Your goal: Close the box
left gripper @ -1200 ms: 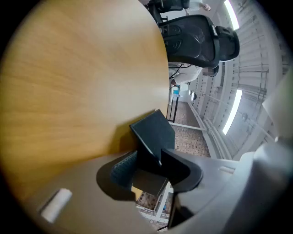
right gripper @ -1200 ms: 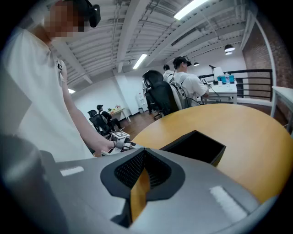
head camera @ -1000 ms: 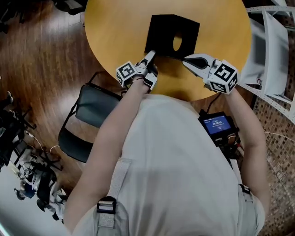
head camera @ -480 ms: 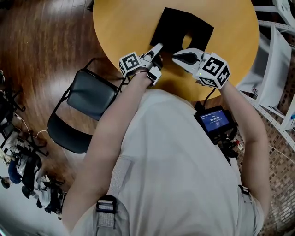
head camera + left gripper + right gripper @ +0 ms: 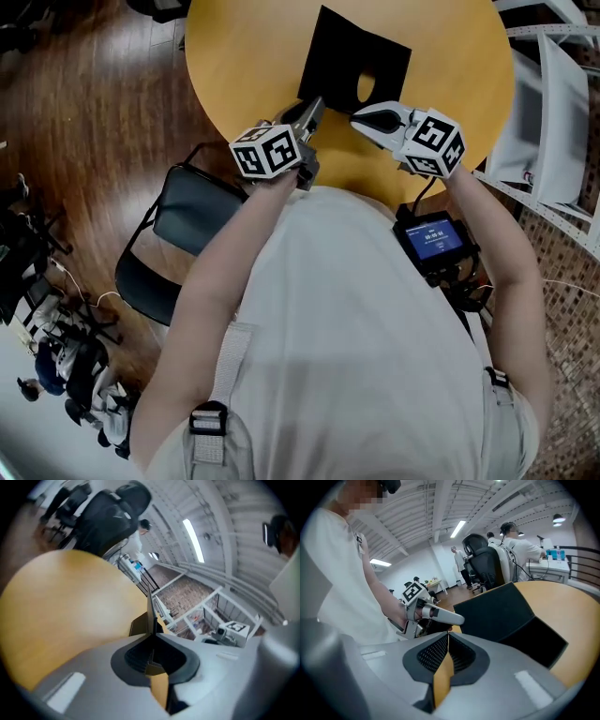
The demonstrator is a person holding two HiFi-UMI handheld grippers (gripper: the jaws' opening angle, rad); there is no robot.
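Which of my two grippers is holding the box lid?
The left gripper: it pinches the edge of the black lid; the right gripper is shut, empty.

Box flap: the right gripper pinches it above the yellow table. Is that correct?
No. The left gripper pinches the flap, not the right gripper, which is shut on nothing. The left gripper view shows the flap edge-on between its jaws.

Black box [image 5: 349, 52], open, near the round table's [image 5: 244, 47] edge.
One flap [image 5: 494, 609] raised, tilted over dark interior.
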